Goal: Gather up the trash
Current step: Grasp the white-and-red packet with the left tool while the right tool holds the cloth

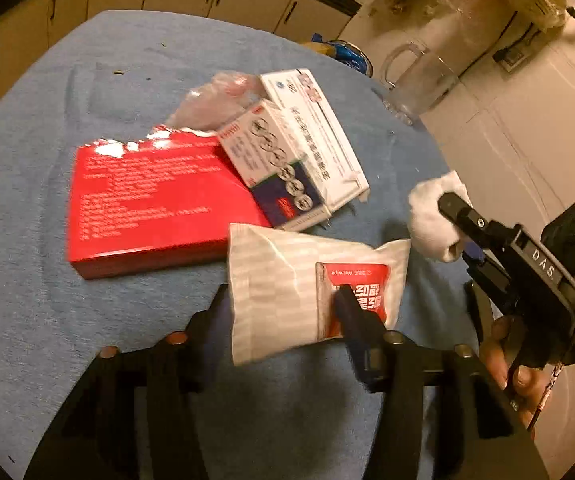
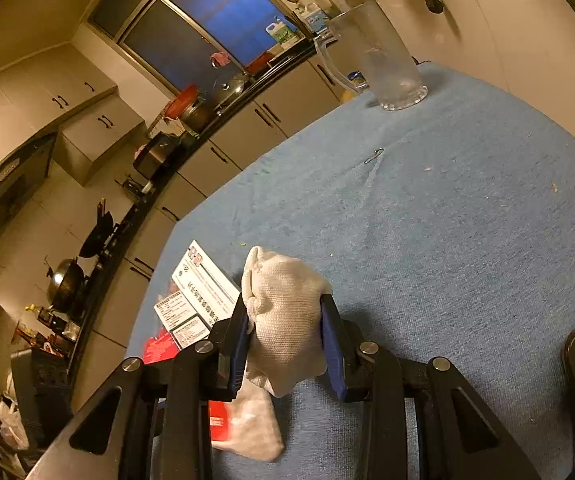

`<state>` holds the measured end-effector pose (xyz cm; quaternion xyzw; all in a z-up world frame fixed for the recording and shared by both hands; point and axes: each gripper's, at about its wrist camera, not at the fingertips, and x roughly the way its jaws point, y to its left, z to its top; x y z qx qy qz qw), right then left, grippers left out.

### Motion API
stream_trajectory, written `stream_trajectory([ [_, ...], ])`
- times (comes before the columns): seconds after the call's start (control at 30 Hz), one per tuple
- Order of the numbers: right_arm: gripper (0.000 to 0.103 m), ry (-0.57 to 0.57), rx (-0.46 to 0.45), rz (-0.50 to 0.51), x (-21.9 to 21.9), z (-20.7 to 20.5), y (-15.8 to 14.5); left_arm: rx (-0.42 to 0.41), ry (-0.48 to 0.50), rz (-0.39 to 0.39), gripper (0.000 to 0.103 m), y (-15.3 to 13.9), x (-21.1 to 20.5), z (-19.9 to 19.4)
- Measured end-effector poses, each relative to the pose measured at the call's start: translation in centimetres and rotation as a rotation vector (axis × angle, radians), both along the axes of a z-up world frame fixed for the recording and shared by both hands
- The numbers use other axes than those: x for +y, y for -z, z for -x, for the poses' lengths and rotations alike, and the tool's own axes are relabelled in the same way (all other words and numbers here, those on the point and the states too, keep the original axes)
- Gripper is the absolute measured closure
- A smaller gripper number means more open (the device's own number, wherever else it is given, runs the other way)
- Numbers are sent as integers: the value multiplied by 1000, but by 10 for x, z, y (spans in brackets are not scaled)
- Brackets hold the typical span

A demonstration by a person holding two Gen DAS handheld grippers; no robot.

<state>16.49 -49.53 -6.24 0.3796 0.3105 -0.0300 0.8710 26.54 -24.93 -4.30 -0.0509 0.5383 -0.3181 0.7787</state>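
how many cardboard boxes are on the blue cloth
3, all clustered: a flat red box on the left, a small white and navy box leaning on its right edge, a long white box behind that. The crumpled plastic may hide more.

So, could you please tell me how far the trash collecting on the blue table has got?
Nothing looks binned yet; no bin is in view. In hand: the right gripper is shut on a crumpled white tissue, and the left gripper straddles the wet wipe packet, though its grip is unclear. Left on the table: the red box, two white cartons, and a clear wrapper.
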Motion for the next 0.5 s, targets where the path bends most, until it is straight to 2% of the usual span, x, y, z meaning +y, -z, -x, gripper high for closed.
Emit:
stream_trajectory([
  [0.03,67,-3,0,-2,0,0,0,-11,6,2,63,-2,-1,4],
  [0.07,67,-7,-1,-5,0,0,0,-23,12,-4,66,-4,-2,7],
  [0.2,67,-12,-11,-15,0,1,-1,-56,58,-29,68,-14,4,35],
  [0.33,67,-10,-18,-23,-1,2,-2,-112,153,-66,67,-24,9,72],
  [0.4,67,-6,-20,-29,-3,4,-2,-147,177,-91,57,-30,12,83],
  [0.47,67,0,-23,-32,-4,6,-3,-207,184,-100,35,-41,17,88],
  [0.5,67,3,-24,-33,-5,6,-3,-239,186,-105,31,-47,18,88],
])
